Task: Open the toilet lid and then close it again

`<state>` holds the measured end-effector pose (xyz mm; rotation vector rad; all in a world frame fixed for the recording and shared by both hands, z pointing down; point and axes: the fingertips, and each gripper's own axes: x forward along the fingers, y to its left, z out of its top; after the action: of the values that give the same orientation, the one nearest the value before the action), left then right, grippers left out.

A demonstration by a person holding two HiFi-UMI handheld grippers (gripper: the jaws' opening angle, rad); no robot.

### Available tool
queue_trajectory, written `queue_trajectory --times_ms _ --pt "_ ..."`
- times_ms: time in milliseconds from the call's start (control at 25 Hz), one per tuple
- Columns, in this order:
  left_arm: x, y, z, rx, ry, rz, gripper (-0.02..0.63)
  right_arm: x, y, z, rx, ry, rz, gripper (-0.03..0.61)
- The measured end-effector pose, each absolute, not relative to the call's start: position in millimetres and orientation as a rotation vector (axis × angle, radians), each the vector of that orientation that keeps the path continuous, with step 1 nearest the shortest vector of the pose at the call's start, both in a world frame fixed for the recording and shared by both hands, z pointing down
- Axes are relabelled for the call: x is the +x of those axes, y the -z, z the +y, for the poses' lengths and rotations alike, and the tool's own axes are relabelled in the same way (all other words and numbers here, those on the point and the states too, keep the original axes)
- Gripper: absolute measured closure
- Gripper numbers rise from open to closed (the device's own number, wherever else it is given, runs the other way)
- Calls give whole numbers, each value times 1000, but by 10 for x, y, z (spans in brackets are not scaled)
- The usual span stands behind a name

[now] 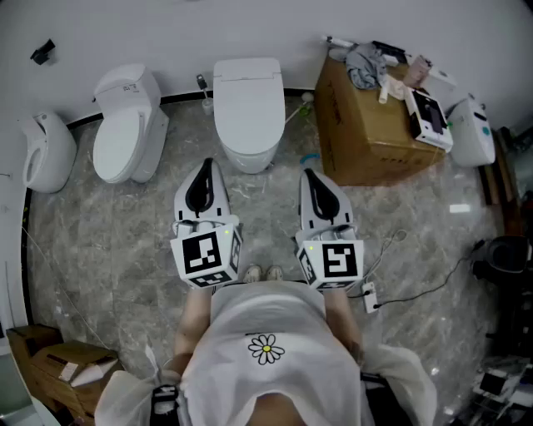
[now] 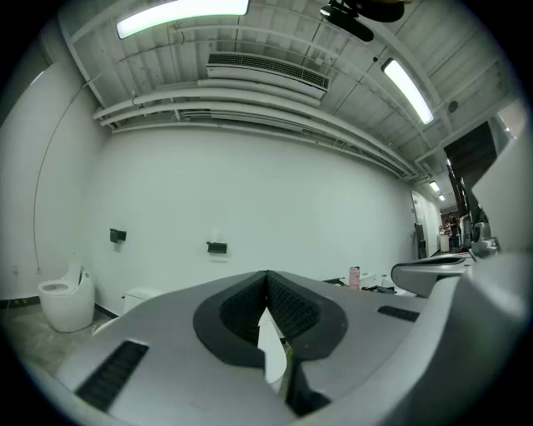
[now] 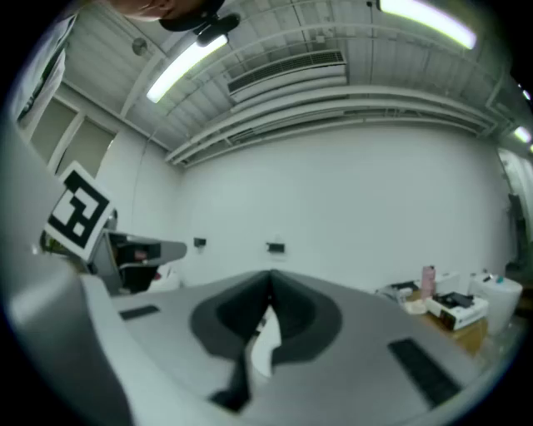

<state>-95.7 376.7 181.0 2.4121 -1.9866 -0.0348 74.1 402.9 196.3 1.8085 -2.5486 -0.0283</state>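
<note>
Both pairs of fingers are pressed together with nothing between them. The left gripper [image 1: 205, 170] and right gripper [image 1: 312, 180] are held level, side by side, their tips closed to a point in each gripper view ( [image 2: 267, 276], [image 3: 269, 276]). Neither touches anything.

In the head view, the toilet [image 1: 250, 155] stands at 12 o'clock from the grippers, near but apart from both tips, backed against the wall [image 1: 166, 29]. Its lid [image 1: 247, 106] lies down flat, closed. At 10 o'clock sits a second toilet [image 1: 125, 125], and further round toward 9 o'clock a white rounded fixture [image 1: 46, 151]. At 1 o'clock a cardboard box [image 1: 366, 133] rests on the floor with cloth and small items heaped on top; a white container [image 1: 472, 129] stands just beside it at its right.

The floor [image 1: 100, 241] is grey veined marble, glossy, with a thin cable [image 1: 404, 279] trailing at 4 o'clock. The person's white shirt [image 1: 266, 349] fills 6 o'clock, shoe tips [image 1: 263, 273] showing between the grippers.

The gripper views show a plain white wall [image 2: 250, 191] with two small dark fittings, and a ribbed ceiling with strip lights [image 2: 183, 17].
</note>
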Motion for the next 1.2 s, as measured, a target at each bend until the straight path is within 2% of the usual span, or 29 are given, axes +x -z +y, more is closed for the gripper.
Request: queue_trajectory --times_ms 840,1200 --pt "-743 -1860 3715 2362 62 -2047 594 1059 -2018 3995 1766 20 -2611 548" --pt "-730 -2013 3650 2330 29 -2083 594 1165 -2374 3914 1737 -142 -2578 548"
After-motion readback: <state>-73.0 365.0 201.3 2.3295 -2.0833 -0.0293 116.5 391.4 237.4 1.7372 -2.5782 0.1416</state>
